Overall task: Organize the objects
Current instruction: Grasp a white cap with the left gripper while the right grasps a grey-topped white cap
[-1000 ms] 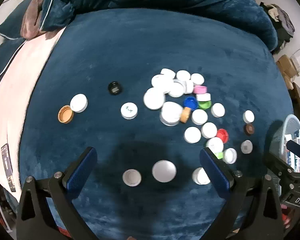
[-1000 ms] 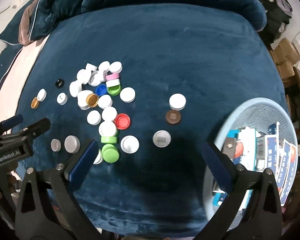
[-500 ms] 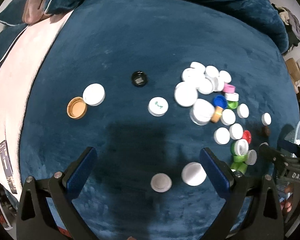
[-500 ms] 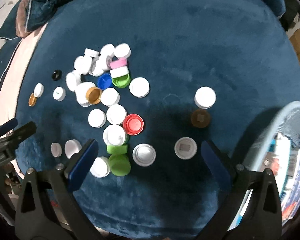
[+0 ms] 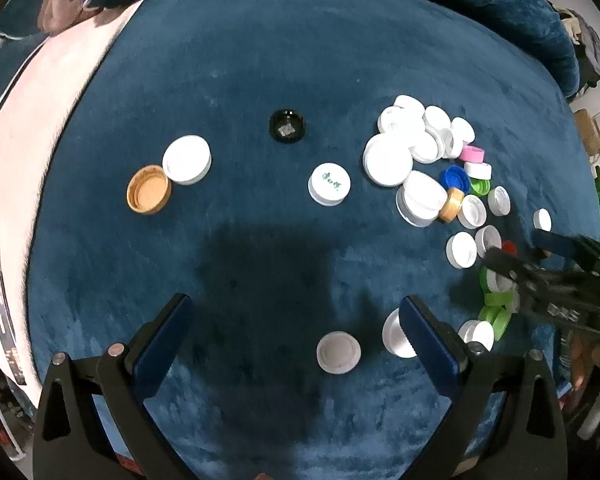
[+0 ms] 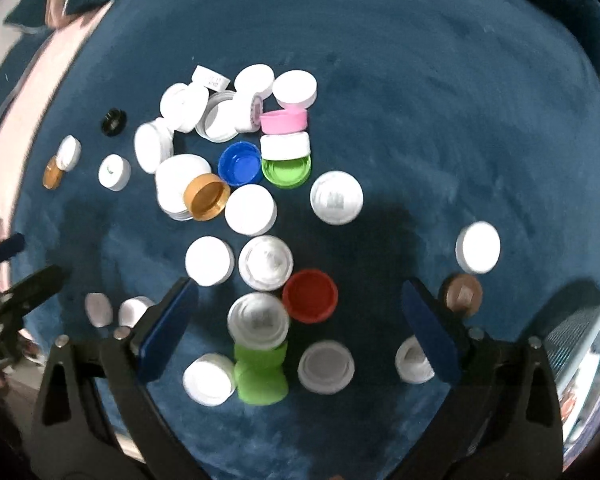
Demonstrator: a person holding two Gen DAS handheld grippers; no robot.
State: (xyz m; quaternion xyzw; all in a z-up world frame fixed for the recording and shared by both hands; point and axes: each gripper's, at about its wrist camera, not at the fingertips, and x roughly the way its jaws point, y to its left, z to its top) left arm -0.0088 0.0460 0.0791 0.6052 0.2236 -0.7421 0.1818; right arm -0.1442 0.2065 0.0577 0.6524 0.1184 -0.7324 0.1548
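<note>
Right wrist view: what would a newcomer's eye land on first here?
The heap of mostly white bottle caps on the blue blanket, with blue, pink and red ones standing out. The open right gripper hovers over the nearest caps.

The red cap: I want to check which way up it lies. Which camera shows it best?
The right wrist view: the red cap lies near centre, hollow side up. In the left wrist view the red cap is a sliver at the right edge, partly behind the other tongs.
</note>
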